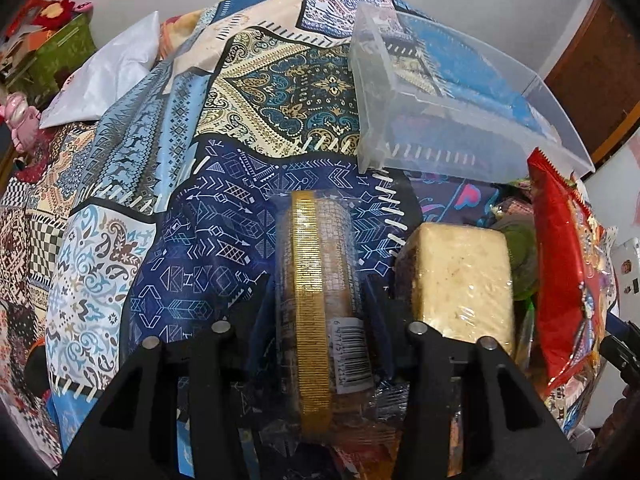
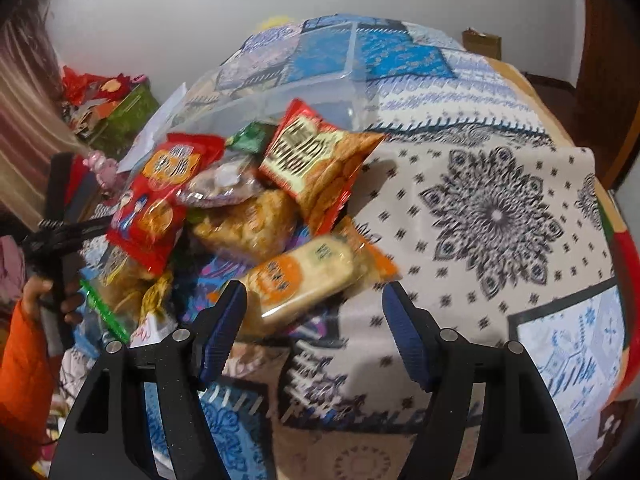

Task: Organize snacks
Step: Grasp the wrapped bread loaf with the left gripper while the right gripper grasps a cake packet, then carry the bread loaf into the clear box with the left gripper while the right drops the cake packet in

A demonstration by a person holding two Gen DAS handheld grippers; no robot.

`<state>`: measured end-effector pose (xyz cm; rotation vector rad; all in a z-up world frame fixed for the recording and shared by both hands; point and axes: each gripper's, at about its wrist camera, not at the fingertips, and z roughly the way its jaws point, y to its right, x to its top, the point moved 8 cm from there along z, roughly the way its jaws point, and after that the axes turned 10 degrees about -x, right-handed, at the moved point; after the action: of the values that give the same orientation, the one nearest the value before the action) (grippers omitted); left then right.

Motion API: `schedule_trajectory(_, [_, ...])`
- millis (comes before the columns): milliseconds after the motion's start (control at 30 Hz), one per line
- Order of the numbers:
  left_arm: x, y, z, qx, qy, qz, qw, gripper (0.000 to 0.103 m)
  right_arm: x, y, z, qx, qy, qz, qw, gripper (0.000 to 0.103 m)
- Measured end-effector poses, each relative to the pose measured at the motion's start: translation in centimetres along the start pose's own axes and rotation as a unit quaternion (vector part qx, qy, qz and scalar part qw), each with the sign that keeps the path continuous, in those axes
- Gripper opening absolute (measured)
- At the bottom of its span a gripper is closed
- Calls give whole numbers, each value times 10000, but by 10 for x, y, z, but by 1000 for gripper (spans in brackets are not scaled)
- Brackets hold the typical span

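left gripper (image 1: 318, 312): clamped on a clear-wrapped biscuit pack, which is pinched between both pads.
biscuit pack (image 1: 320, 280): gold strip along its length, barcode label near the jaws; held lengthwise, sticking out ahead of the fingertips over the patterned cloth (image 1: 224, 216).
pale wrapped block (image 1: 464, 280): seen just right of the left gripper, beside the held pack; contact cannot be told.
red snack bag (image 1: 564, 280): standing further right of that gripper, at the edge of the pile.
clear plastic bin (image 1: 440, 92): lying ahead and to the right of the left gripper, well beyond the pack, tilted on the cloth.
hand (image 2: 56, 300): seen far left of the right gripper, wrapped round a black handle, orange sleeve below.
snack pile (image 2: 240, 200): ahead-left of the right gripper, heaped against the bin.
orange-and-cream packet (image 2: 304, 280): blurred, just ahead of the right gripper's left finger.
right gripper (image 2: 316, 320): jaws apart, nothing pinched between them.
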<state>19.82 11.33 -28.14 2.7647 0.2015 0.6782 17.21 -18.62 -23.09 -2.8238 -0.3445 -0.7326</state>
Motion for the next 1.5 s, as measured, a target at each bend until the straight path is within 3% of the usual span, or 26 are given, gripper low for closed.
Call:
schedule_trajectory(400, [-13, 3, -18, 107, 329, 92, 9994, 39, 14, -6, 21, 93, -65, 155, 9998, 67])
schedule_trajectory(500, [-16, 4, -27, 78, 452, 36, 9989, 38, 17, -5, 25, 9, -2, 108, 9999, 57])
schedule_trajectory(733, [-16, 11, -49, 166, 723, 109, 9972, 38, 13, -3, 15, -30, 167, 108, 9998, 45])
schedule_trajectory(867, [-13, 18, -65, 121, 910, 110, 9957, 38, 15, 4, 6, -111, 324, 130, 9993, 35])
schedule_trajectory(1067, [-3, 33, -87, 62, 1192, 233, 9926, 38, 24, 13, -13, -128, 579, 184, 9981, 29])
schedule_trajectory(1500, [36, 73, -126, -231, 1763, 456, 9830, 38, 82, 5, -50, -29, 1411, 136, 9899, 28])
